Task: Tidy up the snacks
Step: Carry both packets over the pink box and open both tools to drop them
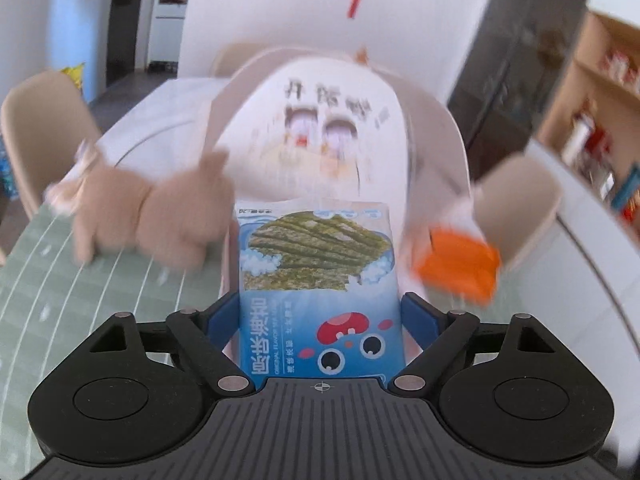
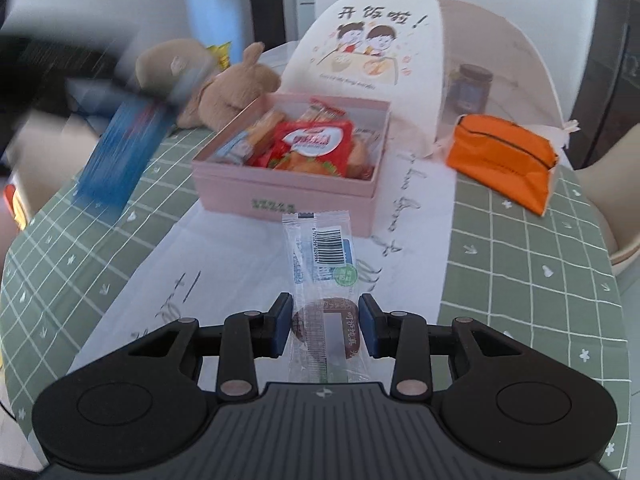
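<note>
Left tongs: spread wide, with a blue seaweed pack standing between the blue pads; the pads lie at the pack's two side edges, so the pack is pinched across its full width.
Seaweed pack: upright in the left tongs, print upside down toward the camera, off the table; in the right wrist view it shows as a blue blur at the left, above the green cloth.
Right tongs: pressed nearly together on a clear cookie packet, pads against its two long edges.
Cookie packet: held lengthwise along the right tongs, barcode end pointing away, a brown round cookie between the pads; it hangs above the white runner, just short of the pink box.
Pink box: open, on the table beyond the right tongs, filled with red and orange snack packs.
Table: green checked cloth with the runner down the middle.
Plush toy: lies left of the box, touching its far left corner.
Orange pouch: right of the box, apart from it.
Food cover: white dome with a cartoon print, behind the box.
</note>
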`<state>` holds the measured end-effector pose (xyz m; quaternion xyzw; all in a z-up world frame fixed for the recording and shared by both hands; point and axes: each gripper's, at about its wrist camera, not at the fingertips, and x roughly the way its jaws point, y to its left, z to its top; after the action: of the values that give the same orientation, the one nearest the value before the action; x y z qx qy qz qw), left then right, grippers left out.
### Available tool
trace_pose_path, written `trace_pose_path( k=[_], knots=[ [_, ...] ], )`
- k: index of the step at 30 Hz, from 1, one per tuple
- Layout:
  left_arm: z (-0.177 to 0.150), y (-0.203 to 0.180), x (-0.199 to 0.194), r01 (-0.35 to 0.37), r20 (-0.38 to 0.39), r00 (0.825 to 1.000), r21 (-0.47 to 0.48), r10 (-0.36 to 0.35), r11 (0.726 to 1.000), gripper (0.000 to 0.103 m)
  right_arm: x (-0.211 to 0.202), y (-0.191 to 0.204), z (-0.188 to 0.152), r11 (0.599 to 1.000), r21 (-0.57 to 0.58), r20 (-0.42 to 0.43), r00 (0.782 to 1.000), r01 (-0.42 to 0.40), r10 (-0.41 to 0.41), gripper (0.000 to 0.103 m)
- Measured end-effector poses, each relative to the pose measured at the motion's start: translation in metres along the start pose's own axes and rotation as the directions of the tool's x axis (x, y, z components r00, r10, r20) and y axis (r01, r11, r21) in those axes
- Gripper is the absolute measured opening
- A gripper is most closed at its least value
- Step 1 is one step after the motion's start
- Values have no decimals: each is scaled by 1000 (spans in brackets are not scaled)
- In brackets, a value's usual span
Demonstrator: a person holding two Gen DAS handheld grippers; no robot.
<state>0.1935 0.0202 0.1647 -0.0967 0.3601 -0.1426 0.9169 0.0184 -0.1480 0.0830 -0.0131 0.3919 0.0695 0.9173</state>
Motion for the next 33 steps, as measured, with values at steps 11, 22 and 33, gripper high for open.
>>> trace_pose_path(
  k=[11,22,33],
  knots=[
    [-13,32,144,58,-156,986,-19,-60,998,87,20,-22,36,995,6,19,995,96,-96,35],
    [13,81,78,109,88,992,-251,-89,962,81,97,7,134,992,-117,161,987,37,-18,36],
    [-109,66,-5,-152,59,985,-180,164,972,81,90,15,94,993,-89,111,990,-79,89,76]
  ],
)
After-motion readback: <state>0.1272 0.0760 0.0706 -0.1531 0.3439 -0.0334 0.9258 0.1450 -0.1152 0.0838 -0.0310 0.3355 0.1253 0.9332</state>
